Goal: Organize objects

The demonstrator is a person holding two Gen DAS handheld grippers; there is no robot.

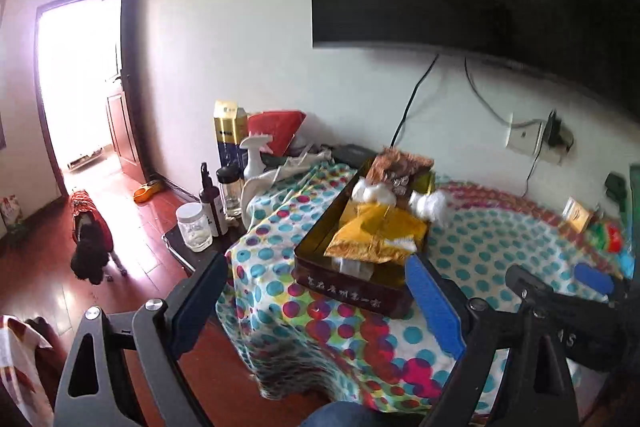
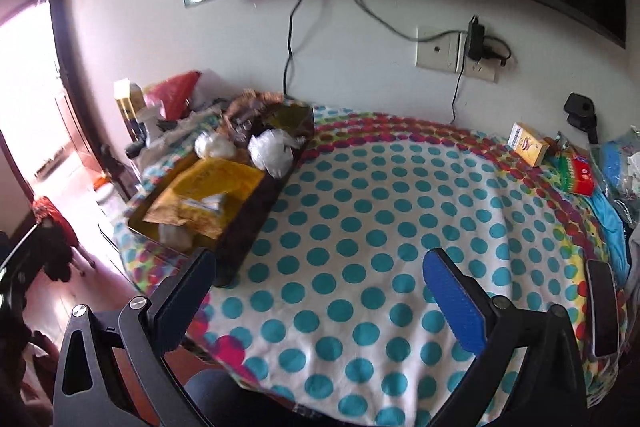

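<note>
A dark red tin box (image 1: pixel 352 289) lies open on the polka-dot tablecloth (image 2: pixel 360 211). It holds a yellow packet (image 1: pixel 380 235), white crumpled bags (image 1: pixel 374 191) and a brown packet (image 1: pixel 398 163). The same box (image 2: pixel 256 203) shows at the left in the right wrist view. My left gripper (image 1: pixel 316 287) is open and empty, just in front of the box's near end. My right gripper (image 2: pixel 320 275) is open and empty above the bare cloth, to the right of the box. The right gripper's arm (image 1: pixel 560 303) shows in the left wrist view.
Bottles, a jar (image 1: pixel 195 227) and a spray bottle (image 1: pixel 254 155) stand left of the table. A yellow carton (image 2: pixel 528 145), a green-red box (image 2: pixel 578 173) and a phone (image 2: pixel 604 311) lie at the right. A dog (image 1: pixel 90 235) stands on the floor.
</note>
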